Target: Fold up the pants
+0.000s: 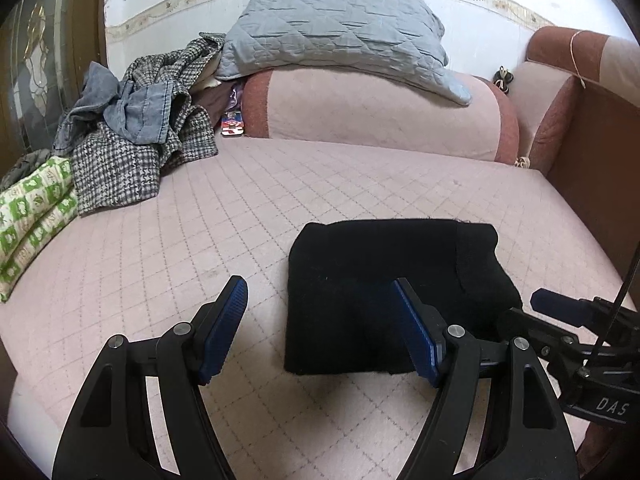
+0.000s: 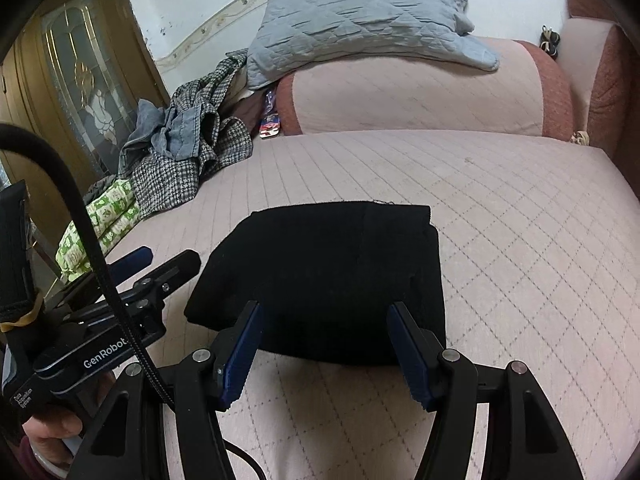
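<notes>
The black pants [image 1: 376, 292] lie folded into a compact, roughly square bundle on the pink quilted bed; they also show in the right wrist view [image 2: 328, 276]. My left gripper [image 1: 320, 312] is open and empty, hovering over the bundle's near left edge. My right gripper [image 2: 324, 336] is open and empty, just above the bundle's near edge. The right gripper also shows at the right of the left wrist view [image 1: 568, 320], and the left gripper shows at the left of the right wrist view [image 2: 160, 264].
A pile of checked and denim clothes [image 1: 140, 136] and a green patterned pillow [image 1: 32, 212] lie at the bed's left. A pink bolster [image 1: 368, 108] with a grey quilt [image 1: 340, 28] lies along the back. A brown wooden side [image 1: 592, 148] bounds the right.
</notes>
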`<state>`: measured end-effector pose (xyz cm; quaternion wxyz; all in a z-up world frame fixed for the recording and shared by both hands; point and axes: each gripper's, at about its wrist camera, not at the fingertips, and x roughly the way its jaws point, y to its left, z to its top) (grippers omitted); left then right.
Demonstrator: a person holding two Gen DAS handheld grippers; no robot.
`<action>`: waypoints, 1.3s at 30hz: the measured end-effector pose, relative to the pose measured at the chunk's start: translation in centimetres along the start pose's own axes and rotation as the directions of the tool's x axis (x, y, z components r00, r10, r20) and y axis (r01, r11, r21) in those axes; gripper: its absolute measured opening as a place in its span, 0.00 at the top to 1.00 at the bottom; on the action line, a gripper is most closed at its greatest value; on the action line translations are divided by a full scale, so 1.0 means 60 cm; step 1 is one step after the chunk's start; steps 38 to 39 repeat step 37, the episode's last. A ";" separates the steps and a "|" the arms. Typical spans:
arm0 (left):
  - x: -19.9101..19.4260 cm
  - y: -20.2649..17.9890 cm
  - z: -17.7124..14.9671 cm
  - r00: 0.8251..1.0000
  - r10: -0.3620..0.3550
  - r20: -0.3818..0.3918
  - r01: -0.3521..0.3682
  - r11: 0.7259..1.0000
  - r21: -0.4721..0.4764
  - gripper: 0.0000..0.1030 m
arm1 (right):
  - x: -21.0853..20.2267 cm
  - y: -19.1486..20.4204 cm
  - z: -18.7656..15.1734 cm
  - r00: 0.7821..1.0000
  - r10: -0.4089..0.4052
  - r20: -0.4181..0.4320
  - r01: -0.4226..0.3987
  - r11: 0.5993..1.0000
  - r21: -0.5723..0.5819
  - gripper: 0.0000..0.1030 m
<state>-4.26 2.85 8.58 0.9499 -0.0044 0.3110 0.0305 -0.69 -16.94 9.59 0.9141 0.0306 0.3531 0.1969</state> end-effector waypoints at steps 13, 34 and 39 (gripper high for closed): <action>-0.018 0.010 -0.004 1.000 0.003 -0.015 -0.003 0.999 -0.035 0.28 | -0.020 0.006 -0.017 1.000 0.008 -0.013 -0.008 1.000 -0.004 0.40; -0.015 0.001 -0.011 1.000 0.002 -0.023 -0.002 1.000 0.028 0.28 | -0.022 0.023 -0.030 0.999 0.006 -0.031 -0.006 1.000 -0.009 0.40; -0.016 0.000 -0.009 1.000 -0.015 -0.025 0.015 0.999 0.028 0.28 | -0.023 0.021 -0.030 0.999 0.007 -0.032 -0.008 1.000 -0.009 0.40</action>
